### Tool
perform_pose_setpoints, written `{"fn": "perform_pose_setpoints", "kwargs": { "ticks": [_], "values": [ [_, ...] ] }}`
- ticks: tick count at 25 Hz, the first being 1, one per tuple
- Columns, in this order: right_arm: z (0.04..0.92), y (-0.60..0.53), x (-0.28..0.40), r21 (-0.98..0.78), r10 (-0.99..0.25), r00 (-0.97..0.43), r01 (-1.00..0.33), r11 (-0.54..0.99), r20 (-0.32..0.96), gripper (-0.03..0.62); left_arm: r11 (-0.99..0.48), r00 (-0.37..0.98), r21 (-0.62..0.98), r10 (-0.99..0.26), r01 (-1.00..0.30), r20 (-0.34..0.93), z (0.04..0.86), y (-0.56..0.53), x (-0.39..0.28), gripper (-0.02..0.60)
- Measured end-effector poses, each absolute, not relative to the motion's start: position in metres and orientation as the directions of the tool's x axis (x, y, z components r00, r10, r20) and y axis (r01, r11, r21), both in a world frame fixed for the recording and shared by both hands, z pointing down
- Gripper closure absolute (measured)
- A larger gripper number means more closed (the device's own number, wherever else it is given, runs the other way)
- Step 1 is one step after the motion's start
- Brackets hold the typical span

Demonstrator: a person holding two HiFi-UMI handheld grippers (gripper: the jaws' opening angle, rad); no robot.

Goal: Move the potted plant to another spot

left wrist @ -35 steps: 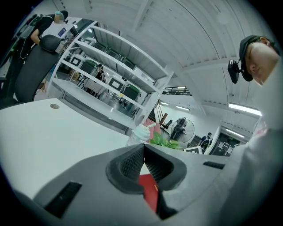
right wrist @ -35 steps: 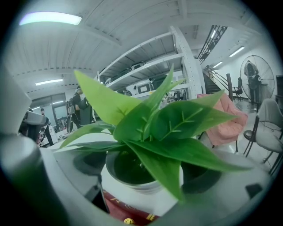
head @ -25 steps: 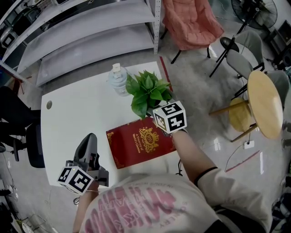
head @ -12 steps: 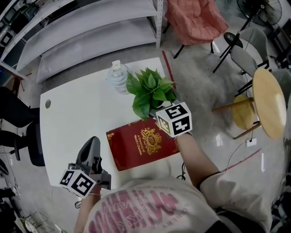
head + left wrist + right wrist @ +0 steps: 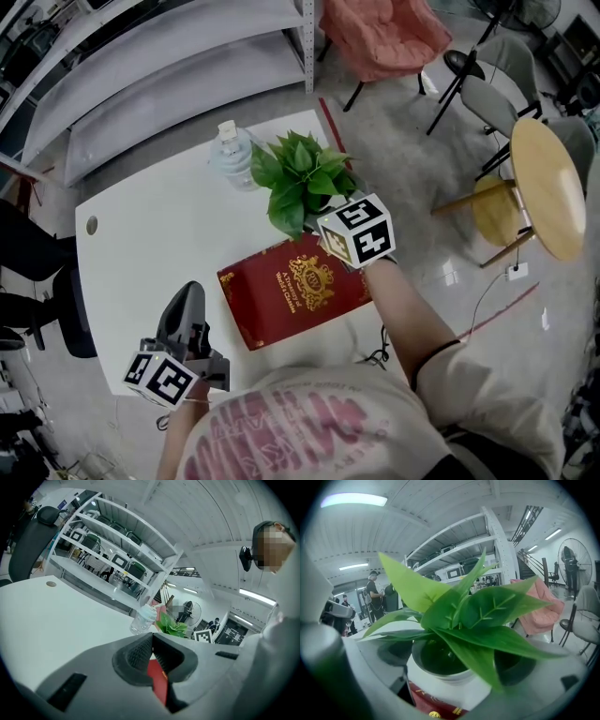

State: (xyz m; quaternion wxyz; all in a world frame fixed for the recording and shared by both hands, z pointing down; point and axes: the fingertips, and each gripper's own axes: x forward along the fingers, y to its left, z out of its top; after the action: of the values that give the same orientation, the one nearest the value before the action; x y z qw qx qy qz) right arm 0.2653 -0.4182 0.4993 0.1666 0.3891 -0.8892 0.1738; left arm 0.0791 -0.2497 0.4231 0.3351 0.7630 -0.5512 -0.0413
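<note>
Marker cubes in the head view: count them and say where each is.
2. One cube on the left gripper, above the white table's near left edge; the other on the right gripper, beside the potted plant.

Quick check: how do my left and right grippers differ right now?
The left gripper has its jaws together on nothing; the right gripper grips the white pot of the green potted plant between its jaws. The left gripper hangs over the near-left part of the white table, apart from everything; the right gripper is at the far right, beside the red hardcover book. Both carry a black-and-white marker cube.
</note>
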Motion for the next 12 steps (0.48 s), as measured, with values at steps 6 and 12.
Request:
{"fn": "perform_pose_setpoints", "kwargs": {
  "ticks": [6,12],
  "values": [
    [0.5,-0.417,0.267,-0.18,-0.648,-0.618,-0.771,0.611,0.446,0.079,-0.18,0.394,0.553,-0.87,-0.813,0.296,0.42,-0.244,0.066,0.578],
    [0.497,-0.418,0.269,-0.125,-0.676,-0.584,-0.79,0.6,0.45,0.079,-0.172,0.379,0.553,-0.881,-0.815,0.284,0.417,-0.238,0.05,0.578]
  ]
}}
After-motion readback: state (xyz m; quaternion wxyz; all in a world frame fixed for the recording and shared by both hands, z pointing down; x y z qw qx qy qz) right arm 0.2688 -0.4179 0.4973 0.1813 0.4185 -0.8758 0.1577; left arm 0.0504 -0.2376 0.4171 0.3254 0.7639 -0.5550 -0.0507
